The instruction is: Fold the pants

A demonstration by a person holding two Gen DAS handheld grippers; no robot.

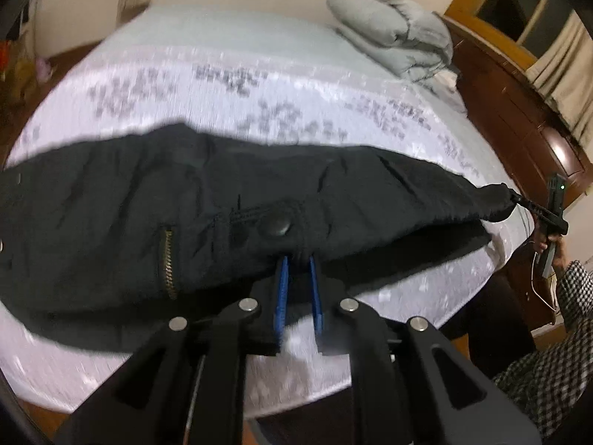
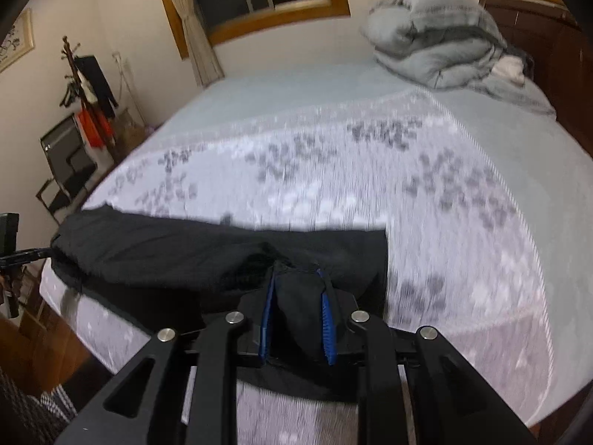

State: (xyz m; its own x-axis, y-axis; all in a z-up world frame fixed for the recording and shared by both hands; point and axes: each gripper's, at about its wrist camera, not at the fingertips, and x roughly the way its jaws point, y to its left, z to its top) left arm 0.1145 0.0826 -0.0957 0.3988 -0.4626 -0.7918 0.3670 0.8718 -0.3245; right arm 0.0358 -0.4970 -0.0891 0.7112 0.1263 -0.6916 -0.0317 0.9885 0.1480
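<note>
Black pants [image 1: 155,200] lie stretched across the near edge of the bed, with a snap button [image 1: 275,225] and a brass zipper [image 1: 168,265] showing at the waist. My left gripper [image 1: 298,263] is shut on the waistband just below the button. My right gripper [image 2: 298,278] is shut on a bunch of the pants' [image 2: 166,248] cloth at the leg end; it also shows in the left wrist view [image 1: 519,200] at the far right, pinching the cloth's tip. The picture is blurred by motion.
The bed [image 1: 229,74] has a pale floral cover. A folded grey quilt [image 2: 433,44] lies at the head end by the wooden headboard [image 2: 537,37]. A coat rack [image 2: 87,85] and a chair [image 2: 66,170] stand beyond the bed's left side.
</note>
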